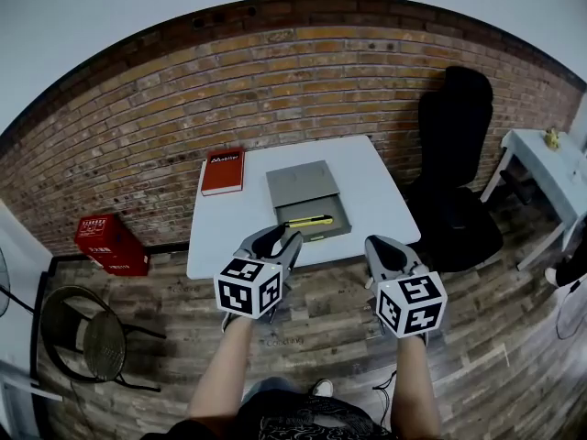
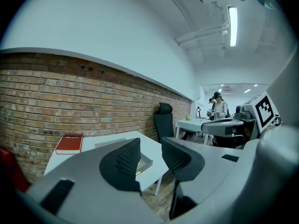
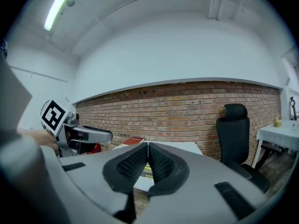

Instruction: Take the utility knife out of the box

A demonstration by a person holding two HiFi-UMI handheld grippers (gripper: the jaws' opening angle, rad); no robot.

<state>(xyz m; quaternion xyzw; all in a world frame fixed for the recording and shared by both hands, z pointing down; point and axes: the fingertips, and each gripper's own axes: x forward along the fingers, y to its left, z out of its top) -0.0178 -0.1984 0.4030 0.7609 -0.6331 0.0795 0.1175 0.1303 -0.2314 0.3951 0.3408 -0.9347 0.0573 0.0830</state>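
While utility knife (image 1: 309, 221) lies in box (image 1: 303, 186), left claw (image 2: 150, 147) gapes empty, right claw (image 3: 147, 147) closed.

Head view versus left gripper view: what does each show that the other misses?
Head view only: the whole knife lying in the box, and a stool on the floor. Left gripper view only: the left claw seen open with nothing in it, a person far off, and a ceiling lamp. Both: the table, red book, brick wall and black chair.
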